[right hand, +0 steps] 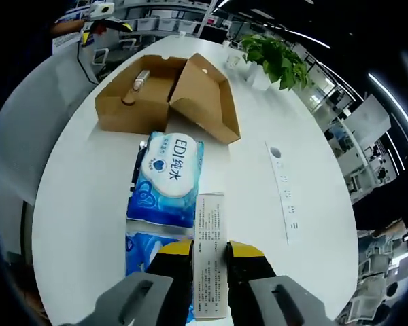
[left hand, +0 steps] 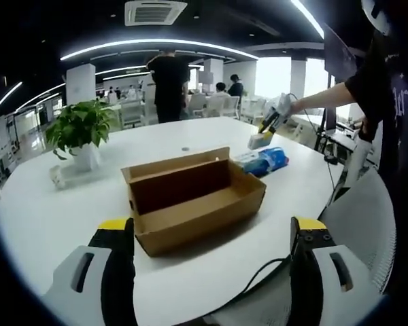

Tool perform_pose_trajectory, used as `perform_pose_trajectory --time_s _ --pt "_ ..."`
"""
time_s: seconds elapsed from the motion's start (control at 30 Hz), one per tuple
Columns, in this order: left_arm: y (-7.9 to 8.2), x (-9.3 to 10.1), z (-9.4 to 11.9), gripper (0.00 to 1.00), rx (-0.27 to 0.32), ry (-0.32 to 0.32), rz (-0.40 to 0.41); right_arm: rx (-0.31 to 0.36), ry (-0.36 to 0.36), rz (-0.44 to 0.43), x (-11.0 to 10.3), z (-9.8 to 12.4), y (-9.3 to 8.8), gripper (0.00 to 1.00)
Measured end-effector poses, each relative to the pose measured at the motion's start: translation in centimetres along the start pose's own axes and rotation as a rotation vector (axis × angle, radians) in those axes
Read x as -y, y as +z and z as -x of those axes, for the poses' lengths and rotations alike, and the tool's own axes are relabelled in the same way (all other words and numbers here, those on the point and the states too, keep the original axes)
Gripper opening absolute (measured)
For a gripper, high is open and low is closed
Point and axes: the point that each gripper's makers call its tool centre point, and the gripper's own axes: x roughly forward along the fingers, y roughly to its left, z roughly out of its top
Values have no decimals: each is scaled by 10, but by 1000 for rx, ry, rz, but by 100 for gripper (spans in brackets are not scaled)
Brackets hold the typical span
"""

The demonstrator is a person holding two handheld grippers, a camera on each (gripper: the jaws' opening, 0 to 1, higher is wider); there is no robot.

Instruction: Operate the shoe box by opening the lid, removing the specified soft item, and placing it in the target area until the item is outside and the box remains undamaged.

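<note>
The right tongs (right hand: pixel 209 261) pinch a thin white paper box (right hand: pixel 210 251) with small print on it. The box sticks out forward between the two jaws. It looks light and a bit stiff, but a hard squeeze could dent it, so a soft pinch on its long flat sides seems best.

Just past the tips of the right tongs, and a little to their left, lies a blue pack of wet wipes (right hand: pixel 166 178) on the white table (right hand: pixel 306 204). The paper box hangs over the near edge of the pack. The pack looks soft and squishy with a smooth, slippery wrap. I think it is best taken by its long sides, near the middle, so it does not sag or slide out.

Further ahead of the right tongs sits the brown shoe box (right hand: pixel 164 95). Its lid is open. A small long thing (right hand: pixel 137 85) lies inside, and I cannot tell what it is.

The left tongs (left hand: pixel 214 234) are spread wide and hold nothing. The shoe box (left hand: pixel 194 197) sits right in front of them, and from here its inside looks bare. The wipes pack (left hand: pixel 265 161) lies beyond the box, to the right.

A green plant (left hand: pixel 81 125) in a white pot stands far off to the left.
</note>
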Motion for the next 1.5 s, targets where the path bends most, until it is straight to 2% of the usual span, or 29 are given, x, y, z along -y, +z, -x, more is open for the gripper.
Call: perform_pose_trajectory --time_s 0.33,0.87,0.93,1.07,1.33,1.5 --pt "0 -2 -6 92 -15 10 -4 -15 8 -29 4 -13 -20 14" --pt "-7 -2 -11 90 -51 6 -5 -90 73 -36 -4 -34 -50 14" --pt "-7 -2 -11 90 -53 7 -3 -86 66 -54 1 -33 -49 14" --pt "-9 -2 -12 90 -56 6 -3 -107 70 -21 2 -35 -50 15" --pt "-8 -3 -14 90 -60 4 -14 -130 50 -30 8 -36 -51 17" --pt "-8 -3 -15 89 -58 1 -20 -126 26 -46 11 -31 -47 24"
